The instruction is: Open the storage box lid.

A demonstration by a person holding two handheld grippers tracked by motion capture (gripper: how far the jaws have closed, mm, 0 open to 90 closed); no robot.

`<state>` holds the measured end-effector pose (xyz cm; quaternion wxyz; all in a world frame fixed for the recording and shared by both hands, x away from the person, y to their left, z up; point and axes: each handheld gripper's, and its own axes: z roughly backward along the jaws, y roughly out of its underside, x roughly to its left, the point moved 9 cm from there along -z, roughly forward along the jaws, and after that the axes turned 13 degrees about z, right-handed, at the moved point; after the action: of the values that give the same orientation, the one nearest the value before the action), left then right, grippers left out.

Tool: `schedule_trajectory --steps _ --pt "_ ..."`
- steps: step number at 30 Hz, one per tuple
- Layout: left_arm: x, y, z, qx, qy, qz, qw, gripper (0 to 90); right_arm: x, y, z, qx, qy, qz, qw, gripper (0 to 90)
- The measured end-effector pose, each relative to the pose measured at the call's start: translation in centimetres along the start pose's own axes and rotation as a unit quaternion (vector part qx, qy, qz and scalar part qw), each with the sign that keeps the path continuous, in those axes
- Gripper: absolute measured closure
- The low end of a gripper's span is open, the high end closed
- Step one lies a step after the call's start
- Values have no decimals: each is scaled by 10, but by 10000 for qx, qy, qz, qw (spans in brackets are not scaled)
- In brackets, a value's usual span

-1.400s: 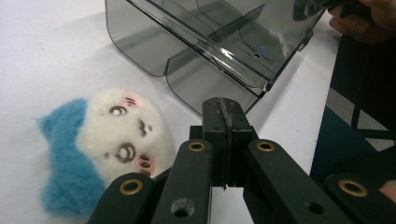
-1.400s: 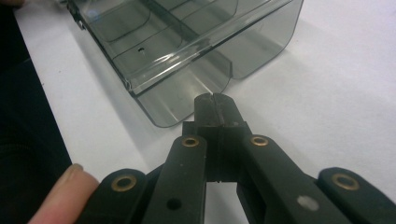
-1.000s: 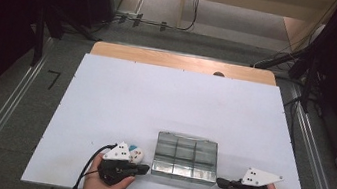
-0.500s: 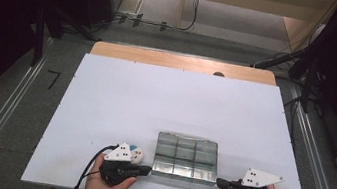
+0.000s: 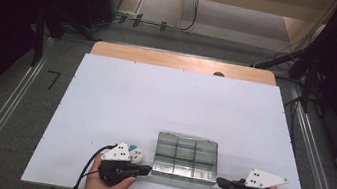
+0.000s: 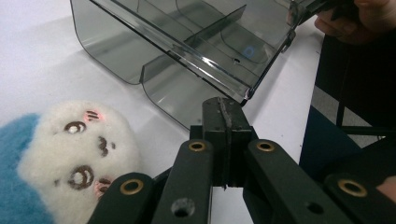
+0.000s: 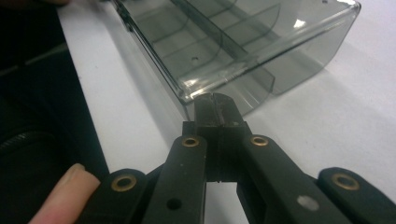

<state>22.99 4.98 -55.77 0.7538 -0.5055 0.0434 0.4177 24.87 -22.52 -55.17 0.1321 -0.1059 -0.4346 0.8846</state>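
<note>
A smoky clear plastic box (image 5: pixel 186 158) with several compartments lies near the front edge of the white table (image 5: pixel 170 100). My left gripper (image 5: pixel 147 170) is shut, its tip at the box's near left corner. In the left gripper view the closed jaws (image 6: pixel 225 105) meet the rim of the box (image 6: pixel 187 42) with nothing between them. A small white plush toy with a blue part (image 5: pixel 135 153) (image 6: pixel 70 149) lies just beside that gripper. My right gripper (image 5: pixel 219 182) is shut too, and its tip (image 7: pixel 215 103) rests against the near right corner of the box (image 7: pixel 243 37).
The table's front edge runs right under both hands. A wooden strip (image 5: pixel 181 61) borders the far side. Metal rails (image 5: pixel 1 115) line the floor on both sides, and cables (image 5: pixel 152 21) lie on the floor beyond the table. The far half of the white top is bare.
</note>
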Motion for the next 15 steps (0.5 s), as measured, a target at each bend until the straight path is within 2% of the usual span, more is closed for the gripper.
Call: schedule_trajectory --steps 3,6,15 --pt "-2 -3 1 -91 115 44 9999 900 0 0 0 14 23 20 10000 879" --pt "-3 -4 1 -132 90 19 9999 900 -1 -1 0 -8 37 30 10000 879" --pt "-6 -9 3 -295 213 22 9993 900 -1 -8 3 -142 78 11 9999 879"
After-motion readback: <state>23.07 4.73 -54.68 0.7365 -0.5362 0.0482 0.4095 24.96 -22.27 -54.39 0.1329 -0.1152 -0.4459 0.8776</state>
